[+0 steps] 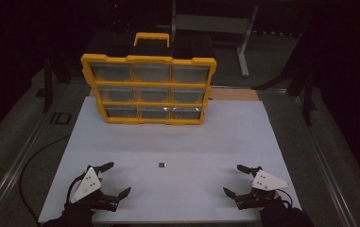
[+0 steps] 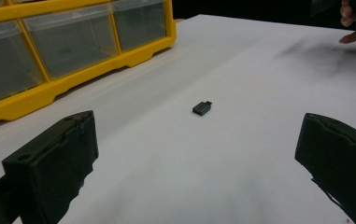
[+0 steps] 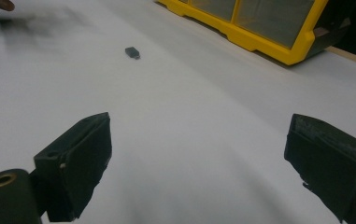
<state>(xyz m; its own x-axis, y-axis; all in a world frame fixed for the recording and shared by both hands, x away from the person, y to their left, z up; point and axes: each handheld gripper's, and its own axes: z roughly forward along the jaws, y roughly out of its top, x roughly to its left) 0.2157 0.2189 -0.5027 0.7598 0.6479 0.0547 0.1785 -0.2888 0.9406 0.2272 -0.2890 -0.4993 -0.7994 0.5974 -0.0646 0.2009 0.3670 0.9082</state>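
Two grippers rest low at the near edge of the white table [image 1: 177, 137], one at each corner, with the person's dark-sleeved hands coming in from the bottom of the high view. The left gripper [image 1: 114, 179] lies angled inward, its grey three-cornered plate facing up, and its jaws stand wide apart with nothing between them. The right gripper [image 1: 236, 179] mirrors it at the opposite corner, also angled toward the middle, jaws spread wide and empty.

Between them, a little farther up the table, lies a small dark adapter-like block [image 1: 161, 164], flat on the surface and well apart from both grippers. In the left gripper view it sits ahead of the jaws, a short plug end pointing away. A yellow drawer organizer [image 1: 149, 90] with clear drawers in three rows of three stands at the far side of the table, its handle on top.
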